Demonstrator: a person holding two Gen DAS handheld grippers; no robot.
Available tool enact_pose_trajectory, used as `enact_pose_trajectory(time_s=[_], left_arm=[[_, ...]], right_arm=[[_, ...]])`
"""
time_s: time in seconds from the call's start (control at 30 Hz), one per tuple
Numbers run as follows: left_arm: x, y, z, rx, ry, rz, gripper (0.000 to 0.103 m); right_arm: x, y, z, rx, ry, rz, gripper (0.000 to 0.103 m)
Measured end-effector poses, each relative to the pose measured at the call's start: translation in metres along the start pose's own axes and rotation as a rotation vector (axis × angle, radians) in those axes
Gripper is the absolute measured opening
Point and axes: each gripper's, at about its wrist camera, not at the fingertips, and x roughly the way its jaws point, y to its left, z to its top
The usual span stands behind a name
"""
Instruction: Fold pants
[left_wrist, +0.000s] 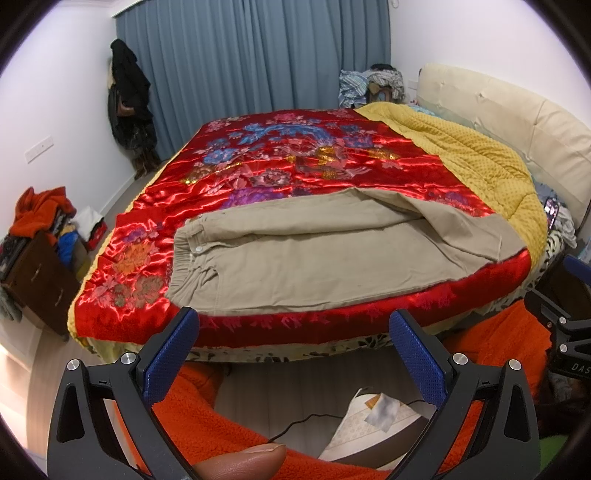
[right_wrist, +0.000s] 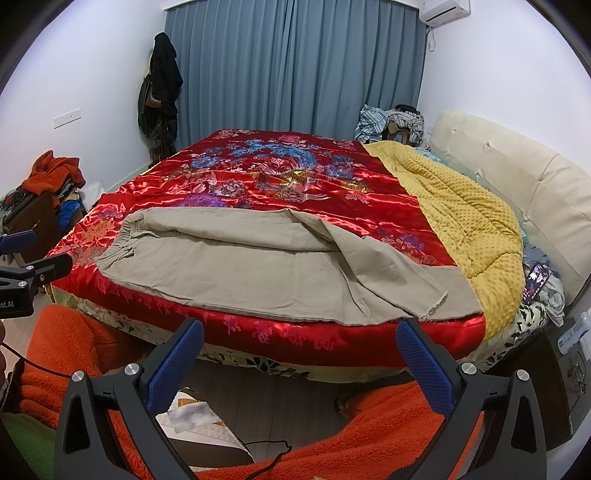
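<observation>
Beige pants lie on the red satin quilt along the near edge of the bed, waistband to the left, legs to the right, folded lengthwise with the upper leg rumpled. They also show in the right wrist view. My left gripper is open and empty, held off the bed's near edge below the waist end. My right gripper is open and empty, off the near edge below the leg end. Neither touches the pants.
A yellow blanket is bunched on the bed's right side near the cream headboard. A phone lies at the right edge. Orange fleece is below the grippers. A dresser with clothes stands left.
</observation>
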Motion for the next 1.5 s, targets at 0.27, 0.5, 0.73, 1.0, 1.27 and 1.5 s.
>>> enact_pose_trajectory(time_s=[0.27,0.5,0.73,1.0,1.27,1.5], left_arm=[[0.0004,-0.0001,0.0006,-0.001,0.002,0.000,0.103],[0.0005,-0.0002,0.0009,0.000,0.001,0.000,0.103],[0.0004,-0.0006,0.0011,0.000,0.001,0.001,0.103],[0.0003,-0.0008,0.0015,0.001,0.002,0.001,0.103],[0.0005,-0.0009,0.0021,0.000,0.003,0.001,0.103],[0.0003,-0.0013,0.0022,0.001,0.003,0.001,0.103]], right_arm=[[0.0004,0.0006,-0.0003,0.000,0.002,0.001,0.103],[0.0005,0.0024,-0.0007,-0.001,0.004,0.002,0.103],[0.0007,0.0023,-0.0005,-0.001,0.005,0.002,0.103],[0.0008,0.0022,-0.0001,0.000,0.005,0.002,0.103],[0.0010,0.0016,0.0002,0.000,0.006,0.002,0.103],[0.0011,0.0014,0.0006,0.000,0.007,0.003,0.103]])
